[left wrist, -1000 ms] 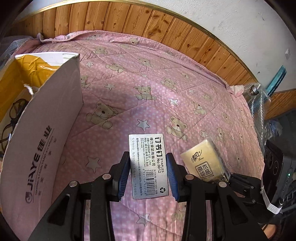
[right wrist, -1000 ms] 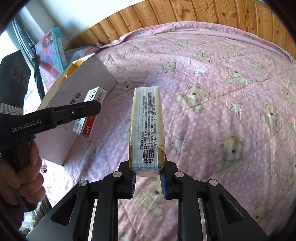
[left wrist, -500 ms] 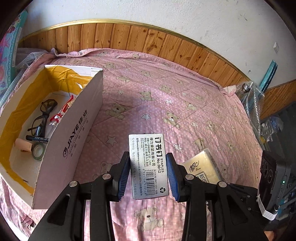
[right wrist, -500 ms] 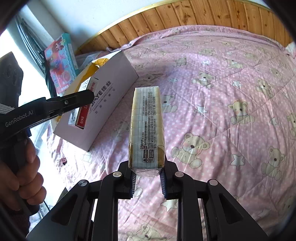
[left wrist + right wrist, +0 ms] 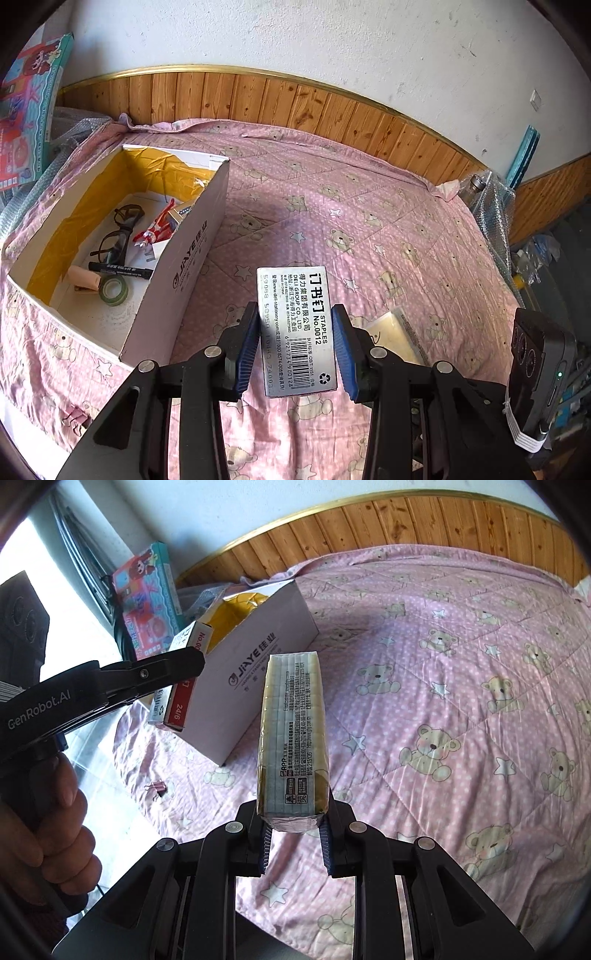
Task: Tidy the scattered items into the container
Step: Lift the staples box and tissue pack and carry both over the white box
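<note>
Your left tool (image 5: 295, 345) grips the staple box (image 5: 295, 328), your right tool (image 5: 295, 840) the tissue pack (image 5: 293, 738); the cardboard box (image 5: 192, 254) already holds glasses (image 5: 120, 230), marker (image 5: 120, 271), tape (image 5: 114, 291); a binder clip (image 5: 157, 787) remains on the bed (image 5: 461, 664).

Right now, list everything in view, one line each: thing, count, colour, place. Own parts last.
cardboard box: 1, white, yellow-lined, on bed
glasses: 1, black, in box
marker: 1, black, in box
tape roll: 1, green, in box
toy figure: 1, red, in box
binder clip: 1, pink, on quilt
quilt: 1, pink, bears
staples box: 1, grey, left gripper
tissue pack: 1, yellow, right gripper
hand: 1, on left handle
</note>
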Tool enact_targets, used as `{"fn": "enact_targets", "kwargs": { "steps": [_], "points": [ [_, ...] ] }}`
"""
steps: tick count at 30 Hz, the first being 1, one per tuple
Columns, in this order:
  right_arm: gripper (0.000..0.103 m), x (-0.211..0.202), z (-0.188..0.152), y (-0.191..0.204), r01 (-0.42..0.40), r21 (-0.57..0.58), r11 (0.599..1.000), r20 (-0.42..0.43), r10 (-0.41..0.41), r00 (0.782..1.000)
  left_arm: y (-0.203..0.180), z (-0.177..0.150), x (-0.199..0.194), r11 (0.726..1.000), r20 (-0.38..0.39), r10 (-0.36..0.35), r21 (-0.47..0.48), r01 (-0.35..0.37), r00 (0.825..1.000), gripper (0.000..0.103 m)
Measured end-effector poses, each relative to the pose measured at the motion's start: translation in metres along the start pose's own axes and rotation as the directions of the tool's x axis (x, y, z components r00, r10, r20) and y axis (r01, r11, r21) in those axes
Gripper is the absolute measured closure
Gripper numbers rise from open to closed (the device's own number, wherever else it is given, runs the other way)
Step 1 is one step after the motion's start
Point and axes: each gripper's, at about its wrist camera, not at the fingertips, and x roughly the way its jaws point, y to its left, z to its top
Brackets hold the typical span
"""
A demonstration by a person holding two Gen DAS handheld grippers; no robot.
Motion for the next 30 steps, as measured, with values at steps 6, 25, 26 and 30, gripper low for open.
{"fn": "enact_targets", "kwargs": {
  "steps": [6,25,26,30],
  "points": [
    [0.081,-0.004,-0.006,0.023,-0.008,-0.025,1.0,0.007,0.008,1.0,0.009,-0.01,-0.019,1.0,0.018,0.001,-0.004,-0.001,1.0,0.063],
    [0.081,-0.005,-0.005,0.079,-0.018,-0.105,0.994,0.015,0.02,1.0,0.056,-0.025,-0.061,0.997,0.079,0.014,-0.074,-0.008,0.997,0.063],
    [0.08,-0.005,-0.005,0.081,-0.018,-0.108,0.994,0.015,0.02,1.0,0.059,-0.025,-0.063,0.997,0.083,0.015,-0.079,-0.008,0.996,0.063],
    [0.081,-0.003,0.0,0.087,-0.018,-0.12,0.993,0.014,0.02,1.0,0.069,-0.022,-0.068,0.995,0.096,0.018,-0.097,-0.009,0.995,0.063]
  ]
}}
